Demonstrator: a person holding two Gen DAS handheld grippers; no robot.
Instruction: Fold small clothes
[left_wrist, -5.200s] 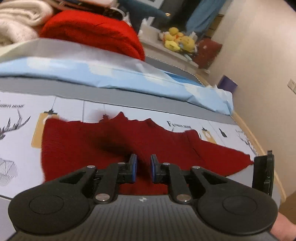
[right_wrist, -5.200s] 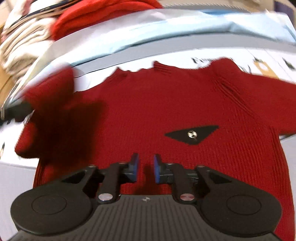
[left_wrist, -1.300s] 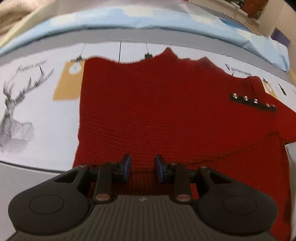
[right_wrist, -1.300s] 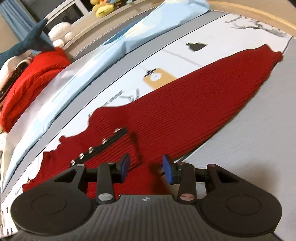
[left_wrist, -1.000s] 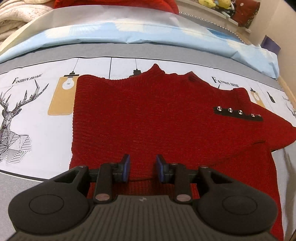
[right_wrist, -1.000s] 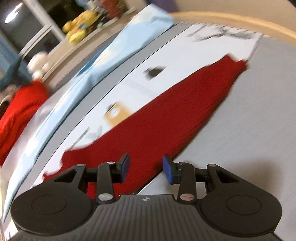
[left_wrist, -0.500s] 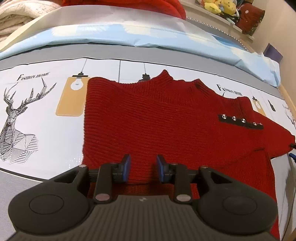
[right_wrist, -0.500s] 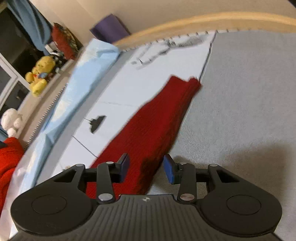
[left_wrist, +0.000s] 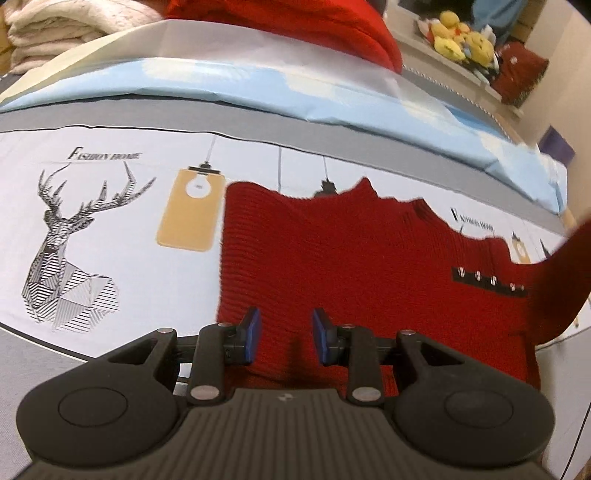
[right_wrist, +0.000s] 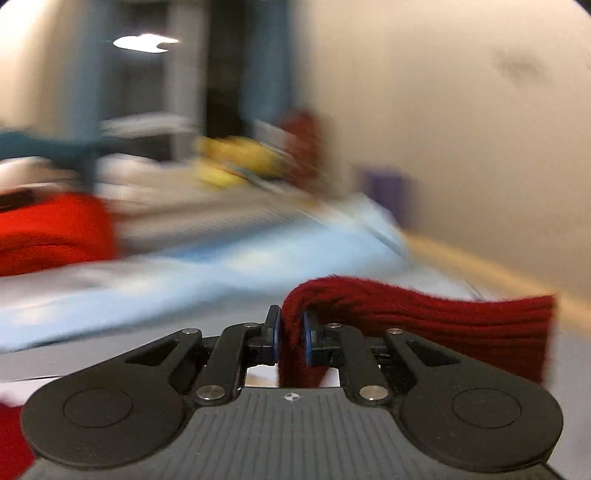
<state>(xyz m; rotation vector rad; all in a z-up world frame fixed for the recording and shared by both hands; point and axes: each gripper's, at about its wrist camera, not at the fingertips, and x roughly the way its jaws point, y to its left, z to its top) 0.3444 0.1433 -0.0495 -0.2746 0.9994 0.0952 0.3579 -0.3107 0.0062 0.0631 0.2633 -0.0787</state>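
Note:
A dark red knitted sweater (left_wrist: 351, 266) lies flat on the printed bedsheet (left_wrist: 110, 206), with a black strip of metal studs (left_wrist: 487, 278) near its right shoulder. My left gripper (left_wrist: 283, 332) hovers open over the sweater's lower left part, with nothing between its blue pads. The right gripper (right_wrist: 290, 332) is closing, and its pads pinch the sweater's right sleeve (right_wrist: 443, 321). The cuff end hangs out to the right of the jaws. In the left wrist view this sleeve (left_wrist: 554, 288) rises off the bed at the right edge.
A light blue quilt (left_wrist: 295, 92) runs along the far side of the bed, with a bright red blanket (left_wrist: 295, 22) and folded cream blankets (left_wrist: 55, 29) behind it. Yellow plush toys (left_wrist: 461, 40) sit on a shelf. A beige wall (right_wrist: 461, 129) stands to the right.
The right gripper went from open over the flat sleeve end to shut on it and lifted it, swinging up to face the room. The left gripper drifted left over the sweater.

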